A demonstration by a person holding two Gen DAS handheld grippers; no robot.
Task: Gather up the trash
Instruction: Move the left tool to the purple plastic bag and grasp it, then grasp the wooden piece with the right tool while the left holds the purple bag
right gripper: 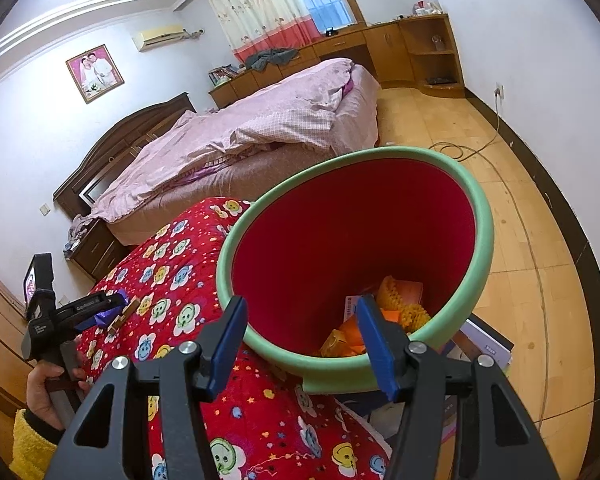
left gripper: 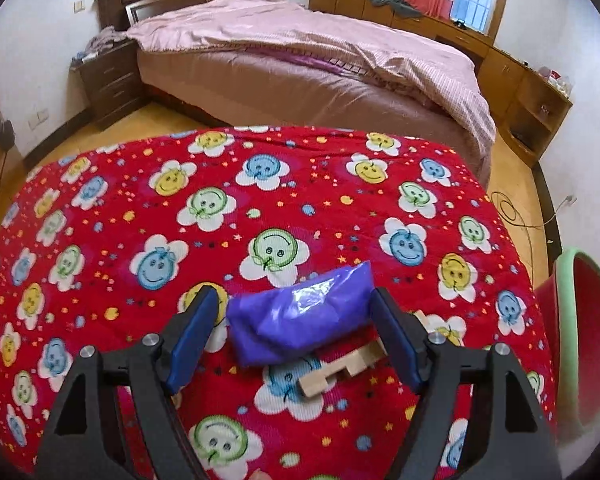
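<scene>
Grippers at work: the left gripper (left gripper: 296,320), jaws apart, straddles a purple plastic bag (left gripper: 300,316) at lower centre; the right gripper (right gripper: 300,340), also released, hovers over the green-rimmed red bin (right gripper: 476,200).

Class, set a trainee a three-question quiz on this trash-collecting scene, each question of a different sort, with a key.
1. True or false: the purple bag lies between the open fingers of the left gripper.
2. What wooden thing lies beside the bag?
3. The bin has a rim that is: A green, B blue, C yellow.

Key: 1 true. 2 a wooden block. 3 A.
</scene>
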